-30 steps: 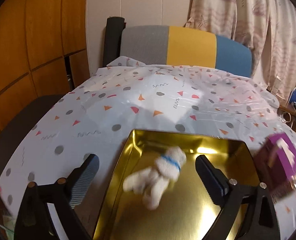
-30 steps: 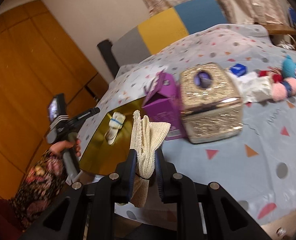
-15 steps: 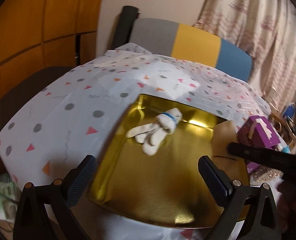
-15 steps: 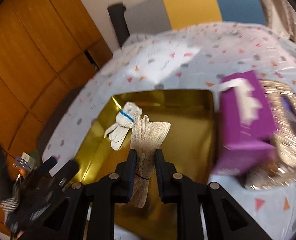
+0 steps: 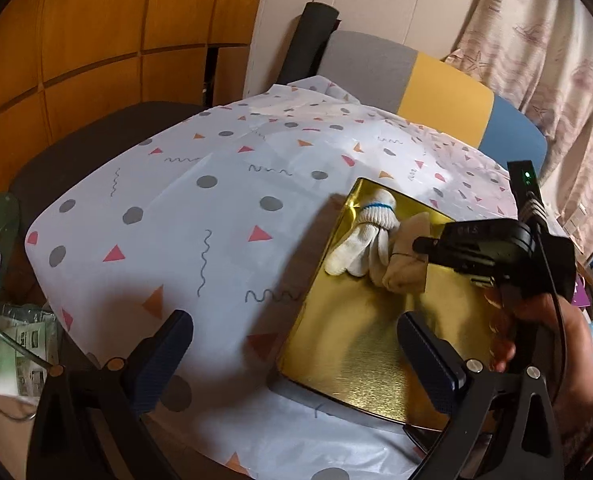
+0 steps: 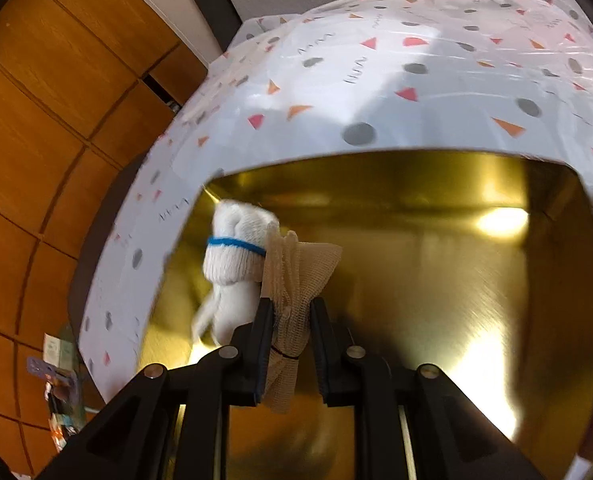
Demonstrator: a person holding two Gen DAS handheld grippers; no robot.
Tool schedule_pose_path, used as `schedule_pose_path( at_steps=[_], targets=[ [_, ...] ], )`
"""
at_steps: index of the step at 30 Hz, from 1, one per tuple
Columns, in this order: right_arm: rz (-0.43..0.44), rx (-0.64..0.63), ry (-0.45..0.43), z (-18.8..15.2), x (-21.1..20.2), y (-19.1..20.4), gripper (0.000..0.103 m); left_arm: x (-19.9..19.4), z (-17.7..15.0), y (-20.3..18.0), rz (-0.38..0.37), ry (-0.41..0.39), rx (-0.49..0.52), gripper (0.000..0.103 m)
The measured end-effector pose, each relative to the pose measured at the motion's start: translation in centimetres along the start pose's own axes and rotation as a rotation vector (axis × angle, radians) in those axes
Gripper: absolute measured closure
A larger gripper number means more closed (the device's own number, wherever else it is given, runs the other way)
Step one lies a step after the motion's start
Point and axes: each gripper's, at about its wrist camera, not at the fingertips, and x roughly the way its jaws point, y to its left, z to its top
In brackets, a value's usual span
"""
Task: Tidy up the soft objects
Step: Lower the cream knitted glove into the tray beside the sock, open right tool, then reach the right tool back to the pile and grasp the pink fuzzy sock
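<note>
Your left camera looks down from back and left of the tray [image 5: 376, 340]; your right sits close above it. Both share tray and glove [image 6: 236, 256].

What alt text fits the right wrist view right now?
The right gripper is shut on a beige mesh cloth bundle over the gold tray, beside white gloves lying in it. A patterned tablecloth lies beyond.

The left gripper [image 5: 292, 356] is hanging wide open; ahead, the right gripper [image 5: 416, 246] is pinching a cloth [image 5: 406, 264] beside a glove [image 5: 362, 240] in the tray [image 5: 356, 368].
</note>
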Motion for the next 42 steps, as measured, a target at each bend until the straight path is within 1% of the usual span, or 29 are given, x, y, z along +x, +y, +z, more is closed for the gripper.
schedule_pose_path(
  at_steps=[1, 3, 4, 5, 6, 9, 11, 12, 13, 17, 19, 21, 24, 25, 28, 30, 32, 34, 37, 39, 42],
  targets=[
    [-0.015, -0.007, 0.0, 0.3, 0.3, 0.1, 0.084, 0.1, 0.0, 0.0, 0.001, 0.007, -0.003, 0.0],
    [-0.047, -0.022, -0.019, 0.8, 0.3, 0.1, 0.08, 0.3, -0.2, 0.1, -0.007, 0.012, -0.016, 0.0],
    [-0.064, -0.034, -0.023, 0.9, 0.2, 0.1, 0.074, 0.4, -0.3, 0.0, -0.01, 0.018, -0.015, 0.0],
    [-0.117, -0.053, -0.028, 1.0, -0.2, 0.1, 0.07, 0.5, -0.3, -0.2, -0.01, 0.026, -0.014, 0.0],
    [-0.144, -0.062, -0.037, 1.0, -0.6, 0.0, 0.07, 0.6, -0.5, -0.3, -0.014, 0.031, -0.016, 0.0],
    [-0.119, -0.089, -0.075, 0.5, -3.2, 0.0, 0.069, 0.7, -0.7, -0.9, -0.029, 0.043, -0.016, 0.0],
    [-0.121, -0.094, -0.108, -0.2, -5.8, 0.1, 0.069, 0.6, -0.7, -1.3, -0.041, 0.043, -0.019, 0.0],
    [-0.107, -0.096, -0.127, -0.5, -7.0, 0.3, 0.069, 0.4, -0.8, -1.6, -0.055, 0.046, -0.019, 0.0],
    [-0.076, -0.101, -0.154, -1.1, -8.9, 0.4, 0.069, 0.4, -0.8, -1.8, -0.071, 0.05, -0.017, 0.0],
    [-0.013, -0.142, -0.25, -3.2, -14.6, 1.2, 0.069, -0.4, -1.3, -4.0, -0.155, 0.063, 0.006, 0.0],
    [-0.008, -0.151, -0.318, -5.0, -18.3, 0.4, 0.069, -0.9, -1.6, -5.1, -0.198, 0.058, 0.028, 0.0],
    [-0.023, -0.139, -0.368, -6.4, -20.7, -0.9, 0.068, -1.6, -2.0, -6.9, -0.255, 0.049, 0.064, 0.0],
    [-0.077, -0.084, -0.413, -8.6, -23.6, -4.4, 0.067, -2.4, -3.0, -9.7, -0.325, 0.056, 0.129, 0.0],
    [-0.103, -0.055, -0.424, -9.4, -24.5, -5.9, 0.067, -2.7, -3.4, -10.8, -0.346, 0.06, 0.157, 0.0],
    [-0.14, 0.034, -0.445, -11.4, -26.7, -10.1, 0.067, -3.6, -4.6, -13.8, -0.398, 0.072, 0.218, 0.0],
    [-0.178, 0.119, -0.457, -13.0, -28.0, -13.7, 0.067, -3.9, -5.4, -15.6, -0.426, 0.086, 0.255, 0.0],
    [-0.207, 0.196, -0.449, -14.3, -28.5, -17.0, 0.067, -4.2, -6.2, -17.2, -0.443, 0.1, 0.286, 0.0],
    [-0.241, 0.314, -0.439, -16.1, -28.8, -21.5, 0.067, -4.4, -7.0, -18.8, -0.458, 0.113, 0.322, 0.0],
    [-0.288, 0.45, -0.415, -18.0, -28.4, -27.0, 0.067, -4.7, -8.1, -21.1, -0.476, 0.131, 0.373, 0.0],
    [-0.291, 0.505, -0.395, -18.9, -28.5, -30.2, 0.067, -4.8, -8.9, -22.5, -0.487, 0.141, 0.411, 0.0],
    [-0.301, 0.577, -0.38, -18.5, -28.5, -34.0, 0.065, -5.0, -9.6, -24.3, -0.504, 0.151, 0.446, 0.0]
  ],
)
